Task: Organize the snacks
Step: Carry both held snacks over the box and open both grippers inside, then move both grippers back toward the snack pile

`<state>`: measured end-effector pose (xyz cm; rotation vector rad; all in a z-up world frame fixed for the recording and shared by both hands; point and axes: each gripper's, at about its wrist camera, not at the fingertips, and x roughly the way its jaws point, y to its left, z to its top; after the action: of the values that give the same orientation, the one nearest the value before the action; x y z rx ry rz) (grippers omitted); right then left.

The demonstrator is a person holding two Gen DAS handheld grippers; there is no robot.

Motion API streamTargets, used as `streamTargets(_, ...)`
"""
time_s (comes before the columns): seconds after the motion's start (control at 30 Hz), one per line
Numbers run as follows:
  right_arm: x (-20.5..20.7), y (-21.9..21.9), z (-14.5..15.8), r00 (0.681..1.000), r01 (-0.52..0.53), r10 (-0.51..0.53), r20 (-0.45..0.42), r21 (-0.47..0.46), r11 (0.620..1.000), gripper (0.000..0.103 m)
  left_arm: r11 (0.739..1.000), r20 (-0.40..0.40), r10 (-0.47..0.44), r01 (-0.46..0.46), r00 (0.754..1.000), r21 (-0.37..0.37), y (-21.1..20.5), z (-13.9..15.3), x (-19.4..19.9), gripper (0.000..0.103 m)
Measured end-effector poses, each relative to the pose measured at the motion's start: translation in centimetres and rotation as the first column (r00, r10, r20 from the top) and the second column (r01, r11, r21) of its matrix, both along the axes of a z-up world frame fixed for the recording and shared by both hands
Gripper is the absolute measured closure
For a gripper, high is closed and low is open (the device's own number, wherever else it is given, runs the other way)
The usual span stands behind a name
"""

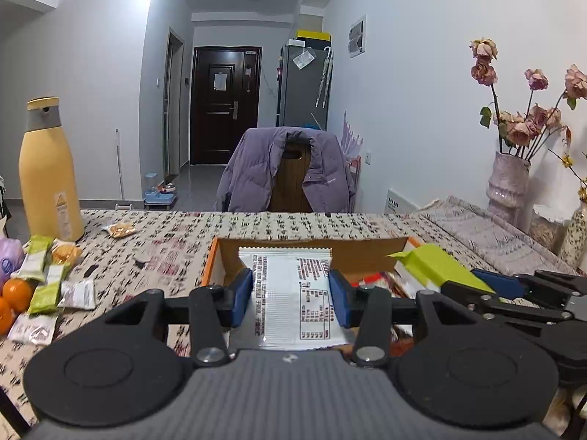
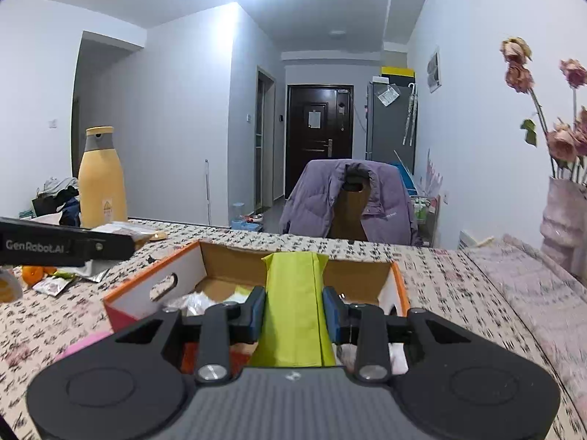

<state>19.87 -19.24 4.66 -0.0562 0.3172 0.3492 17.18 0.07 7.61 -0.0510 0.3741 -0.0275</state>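
Note:
My left gripper (image 1: 291, 295) is shut on a white snack packet (image 1: 293, 293) with dark print, held upright over the open cardboard box (image 1: 312, 247) with orange edges. My right gripper (image 2: 293, 310) is shut on a lime-green snack packet (image 2: 293, 304), also above the box (image 2: 293, 260). In the left wrist view the green packet (image 1: 436, 266) and the right gripper (image 1: 488, 286) show at the right, over the box. Several wrapped snacks (image 2: 205, 300) lie inside the box. More loose snacks (image 1: 47, 282) lie on the patterned tablecloth at the left.
A tall yellow bottle (image 1: 47, 172) stands at the table's far left, with oranges (image 1: 14, 297) near the loose snacks. A vase of dried roses (image 1: 508, 183) stands at the right by the wall. A chair draped with a purple jacket (image 1: 286, 168) sits beyond the table.

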Motion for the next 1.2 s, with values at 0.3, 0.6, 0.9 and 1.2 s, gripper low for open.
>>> streamTargets(0.3, 5.8, 2.8, -0.6, 0.999, -0.010, 0.009, -0.046, -0.011, 1.000, 0.070, 1.000, -0.015, 0.021, -0.022, 1.000, -0.007, 0.2, -0.7, 5.5, 0.058)
streamTargets(0.6, 9.0, 3.5, -3.6, 0.993, -0.012, 0.015, -0.116, 0.022, 1.000, 0.070, 0.999, -0.038, 0.046, -0.047, 0.998, -0.019, 1.2, -3.8, 8.8, 0.058)
streamTargets(0.9, 9.4, 2.9, -4.4, 0.988, 0.001, 0.001, -0.152, 0.011, 1.000, 0.070, 1.000, -0.026, 0.008, -0.009, 1.000, -0.028, 1.7, -5.1, 8.7, 0.053)
streamTargets(1.2, 9.2, 1.2, -4.3, 0.987, 0.068, -0.060, -0.149, 0.046, 0.997, 0.000, 0.996, 0.045, 0.073, -0.071, 0.996, -0.045, 2.1, -4.4, 7.7, 0.000)
